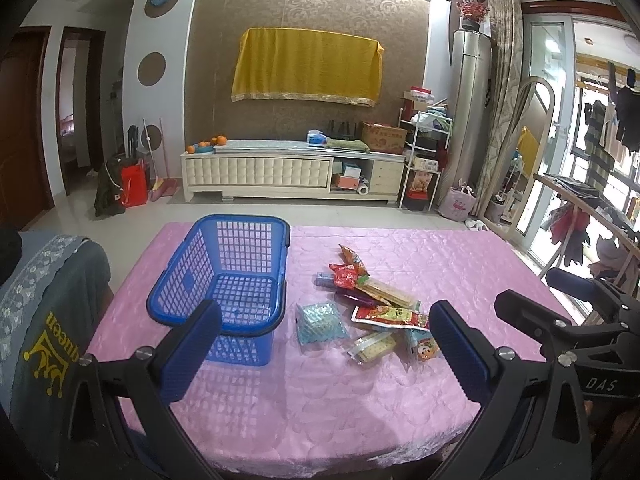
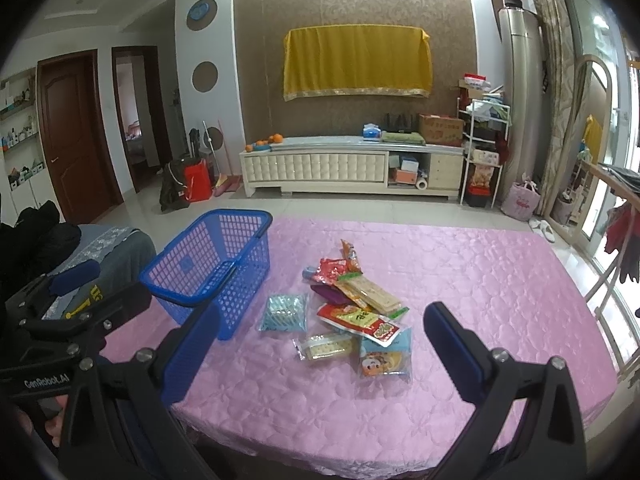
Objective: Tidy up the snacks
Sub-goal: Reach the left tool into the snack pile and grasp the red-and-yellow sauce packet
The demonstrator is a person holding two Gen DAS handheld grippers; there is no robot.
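Observation:
A blue plastic basket (image 1: 224, 276) (image 2: 212, 268) stands on the left of the pink table (image 1: 460, 264) (image 2: 480, 280), with nothing visible inside. To its right lies a heap of snack packets (image 1: 372, 300) (image 2: 352, 304): a pale blue packet (image 1: 320, 322) (image 2: 284, 312), a red pouch (image 1: 390, 316) (image 2: 360, 320), a cracker pack (image 1: 372, 346) (image 2: 324, 346) and a cartoon-printed bag (image 2: 386, 356). My left gripper (image 1: 324, 354) hovers open over the near table edge, short of the basket and heap. My right gripper (image 2: 320, 354) is open too, near the front edge. Neither holds anything.
A chair with a grey cover (image 1: 48, 320) (image 2: 112, 248) stands at the table's left. Beyond the table are tiled floor and a white TV cabinet (image 1: 292, 168) (image 2: 352, 168). A wooden rack with clothes (image 1: 592, 220) stands along the right side by the window.

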